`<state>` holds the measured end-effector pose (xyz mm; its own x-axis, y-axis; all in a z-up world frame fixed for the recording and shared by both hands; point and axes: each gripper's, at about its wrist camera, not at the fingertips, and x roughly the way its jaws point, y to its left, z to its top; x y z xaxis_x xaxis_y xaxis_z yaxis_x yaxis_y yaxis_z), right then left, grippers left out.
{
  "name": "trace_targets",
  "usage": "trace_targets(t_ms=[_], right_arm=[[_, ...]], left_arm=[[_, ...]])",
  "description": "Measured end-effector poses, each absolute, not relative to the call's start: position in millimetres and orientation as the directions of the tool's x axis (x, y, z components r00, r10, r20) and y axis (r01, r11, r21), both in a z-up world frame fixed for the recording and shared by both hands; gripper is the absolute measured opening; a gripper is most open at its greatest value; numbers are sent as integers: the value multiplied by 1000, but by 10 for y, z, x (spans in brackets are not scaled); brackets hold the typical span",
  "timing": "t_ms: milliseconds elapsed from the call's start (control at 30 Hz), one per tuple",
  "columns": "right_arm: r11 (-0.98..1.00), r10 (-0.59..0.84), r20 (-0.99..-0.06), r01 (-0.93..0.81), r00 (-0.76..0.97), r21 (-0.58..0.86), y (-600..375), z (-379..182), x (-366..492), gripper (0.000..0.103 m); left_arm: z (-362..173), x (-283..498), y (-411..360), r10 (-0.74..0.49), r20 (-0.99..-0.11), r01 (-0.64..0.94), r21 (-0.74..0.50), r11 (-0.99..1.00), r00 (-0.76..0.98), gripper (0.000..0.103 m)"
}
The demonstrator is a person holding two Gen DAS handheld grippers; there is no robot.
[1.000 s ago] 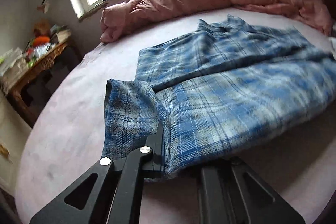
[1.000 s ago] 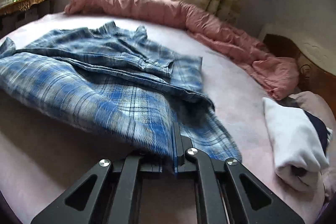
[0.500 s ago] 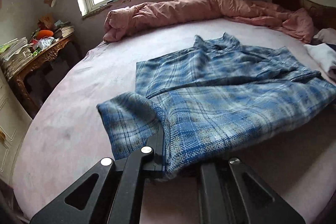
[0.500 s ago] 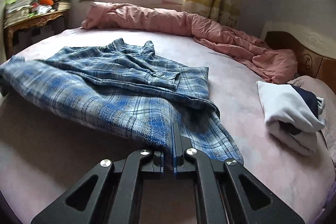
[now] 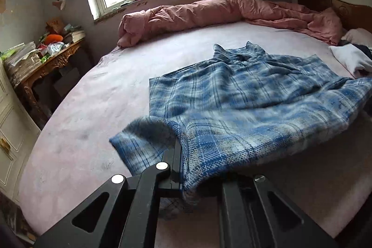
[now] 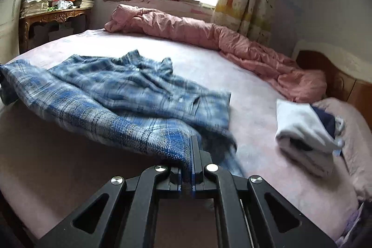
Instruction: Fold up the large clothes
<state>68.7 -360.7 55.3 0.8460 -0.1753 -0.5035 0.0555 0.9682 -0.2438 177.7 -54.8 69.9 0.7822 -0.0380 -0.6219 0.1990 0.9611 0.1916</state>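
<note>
A blue plaid shirt (image 5: 244, 94) lies on the pink bed (image 5: 93, 108), collar toward the window. Its near hem is raised off the sheet and stretched between my two grippers. My left gripper (image 5: 180, 150) is shut on the hem's left corner, and the cloth drapes over its right finger. In the right wrist view the same shirt (image 6: 130, 90) spreads to the left, and my right gripper (image 6: 189, 148) is shut on the hem's right corner. A shadow lies on the sheet under the lifted edge.
A rolled pink duvet (image 5: 209, 13) lines the bed's far side under the window. Folded white and navy clothes (image 6: 307, 129) sit at the right by the wooden headboard (image 6: 337, 78). A cluttered carved side table (image 5: 39, 59) stands left of the bed.
Both grippers have pulled back from the window and risen, hem still clamped. The shirt now looks farther away, more of the bed shows, and the folded pile has come into the left wrist view.
</note>
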Motion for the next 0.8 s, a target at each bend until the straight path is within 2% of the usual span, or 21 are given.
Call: trace_targets(t_ms=[267,400,500,633,733,800], right_arm=[[964,-236,-461,146,856,-222,-3749,950,1790,6],[964,-266,-488,234,831,-128,-3880,868,2400,6],[959,-282,-518,252,807,-130,-3893,656,2818,6],[958,-276,-547,271,790,-93,-3947,364,3177,6],[955,-281,-579,281,765,-93,-3945,221,3312,6],[956,-291,-570,256,769,-143,-3918,198,3347,6]], left_arm=[[992,2699,-653,-6,-589,145,190,971,808,7],[936,3207,-732,27,-580,115,207,972,814,7],[702,3607,-850,82,-632,113,261,959,771,7],[466,3951,-832,39,-672,119,188,975,739,7],[373,4162,-742,-47,-705,103,37,994,708,7],[310,4223,-779,-42,-705,108,48,993,708,7]])
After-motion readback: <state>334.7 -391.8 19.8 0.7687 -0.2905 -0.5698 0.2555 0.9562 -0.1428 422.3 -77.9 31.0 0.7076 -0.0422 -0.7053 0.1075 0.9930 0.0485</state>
